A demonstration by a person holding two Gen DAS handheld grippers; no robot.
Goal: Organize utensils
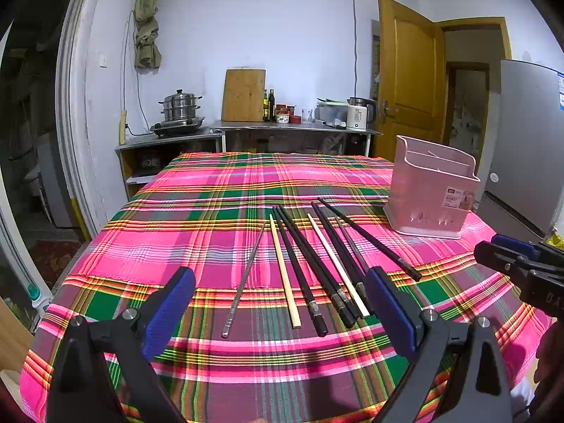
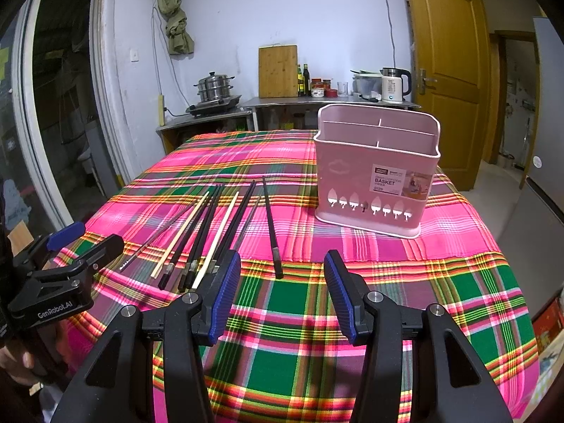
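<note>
Your chopsticks [image 1: 310, 264] all lie loose on the plaid cloth [image 1: 218, 190], fanned out side by side with their thick ends toward you: several black ones [image 2: 211, 225], two pale wooden ones [image 1: 284, 270], and thin metal ones, one [image 1: 244, 280] at the left edge of the fan, so nothing looks sorted yet and I judge the task to be at its very start. One black stick [image 2: 272, 227] sits a little apart on the right of the bunch, nearest the basket. The pink basket [image 2: 377, 172] stands upright on the cloth, well to the right of the sticks, and the compartments you can see from the right wrist view look empty; the left wrist view hints at a thin line inside the rim, too faint to call. Your left gripper [image 1: 282, 296] hovers just above the near ends of the bunch with its jaws spread wide and nothing between them. Your right gripper [image 2: 282, 289] hangs over the cloth between the sticks and the basket, jaws likewise apart and holding nothing. Everything is still left to do: each stick needs picking up and standing in a compartment, probably grouped by kind, and the lone black one on the right seems the easiest first pick
</note>
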